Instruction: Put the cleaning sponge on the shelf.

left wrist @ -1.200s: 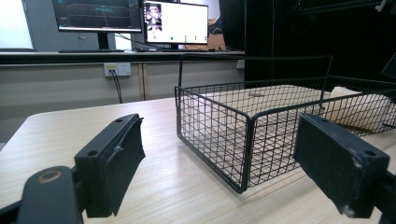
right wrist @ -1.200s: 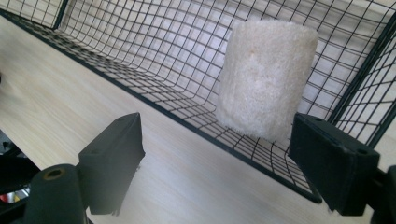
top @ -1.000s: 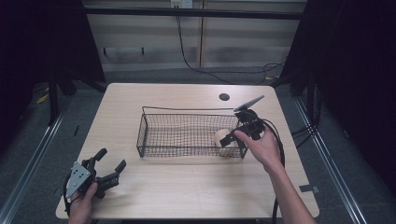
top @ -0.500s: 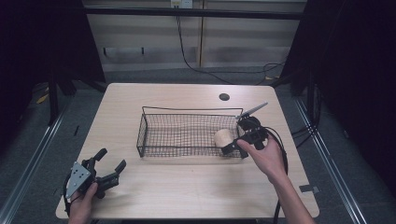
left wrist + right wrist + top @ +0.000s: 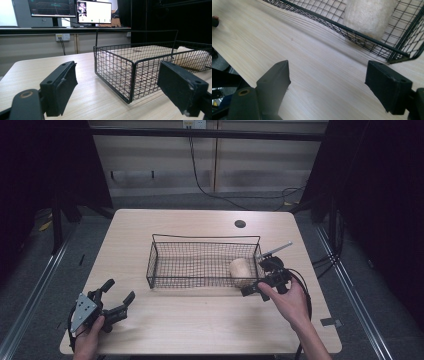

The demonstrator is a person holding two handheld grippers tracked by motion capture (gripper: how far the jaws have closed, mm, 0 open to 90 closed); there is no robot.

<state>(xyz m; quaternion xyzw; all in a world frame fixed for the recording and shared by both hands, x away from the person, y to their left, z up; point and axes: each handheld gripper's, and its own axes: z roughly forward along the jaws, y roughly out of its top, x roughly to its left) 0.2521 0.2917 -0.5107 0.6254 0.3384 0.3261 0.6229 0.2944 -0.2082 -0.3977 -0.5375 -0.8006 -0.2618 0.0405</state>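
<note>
A black wire basket (image 5: 205, 238) stands in the middle of the pale wooden table (image 5: 200, 325). Inside its right end lies a cream, fuzzy roll (image 5: 241, 269), also at the top of the right gripper view (image 5: 368, 15) behind the basket's wire (image 5: 337, 25). My right gripper (image 5: 254, 282) hovers low over the table just outside the basket's front right corner. Its jaws are open, have just been closing a little, and have nothing between them (image 5: 327, 75). At the front left my left gripper (image 5: 119, 291) rests open and empty, facing the basket's left end (image 5: 112, 67).
A dark round hole (image 5: 240, 224) sits in the tabletop behind the basket. A small grey tag (image 5: 331, 322) lies near the front right corner. The left gripper view takes in monitors (image 5: 93, 11) on a desk beyond the table.
My right hand has drawn back from the roll toward the table's front edge and sunk a little; the roll stays in the basket. The left gripper has kept still.
</note>
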